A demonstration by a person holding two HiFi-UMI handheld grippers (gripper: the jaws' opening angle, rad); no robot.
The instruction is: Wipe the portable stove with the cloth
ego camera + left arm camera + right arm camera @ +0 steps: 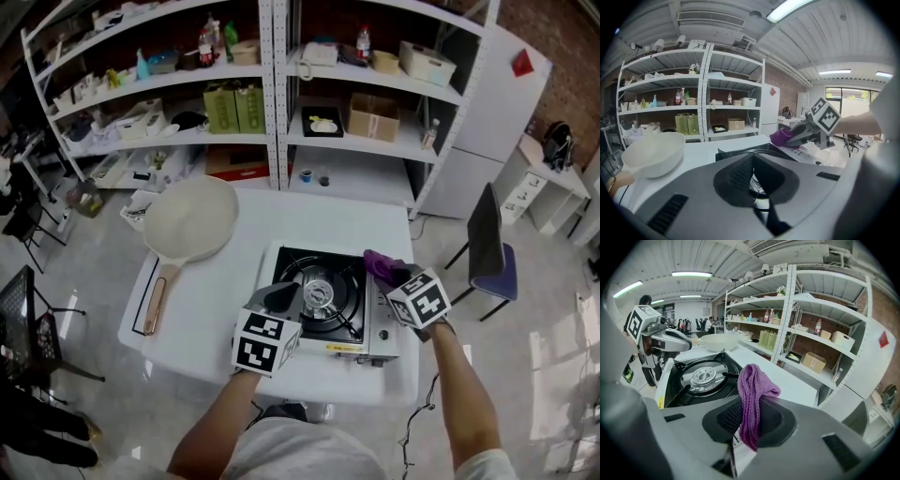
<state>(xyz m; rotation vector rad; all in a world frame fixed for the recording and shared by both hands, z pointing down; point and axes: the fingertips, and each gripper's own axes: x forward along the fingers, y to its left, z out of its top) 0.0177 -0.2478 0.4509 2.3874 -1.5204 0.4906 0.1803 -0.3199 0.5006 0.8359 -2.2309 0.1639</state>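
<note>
The portable stove [349, 317] has a black top and a round burner and sits at the near right of the white table [309, 220]. My right gripper [386, 272] hovers over the stove's right rear corner, shut on a purple cloth [377, 262]. In the right gripper view the cloth [753, 383] hangs down between the jaws of my right gripper [750, 405], with the stove [701, 378] to the left below. My left gripper [281, 297] is over the stove's front left part, jaws together and nothing held. From the left gripper view I see my left gripper [753, 159], my right gripper [799, 135] and the cloth [781, 137].
A cream frying pan [190, 218] with a wooden handle lies on the table's left side; it also shows in the left gripper view as the pan [654, 152]. Shelves [272, 84] stacked with boxes and bottles stand behind the table. A dark chair [489, 246] stands to the right.
</note>
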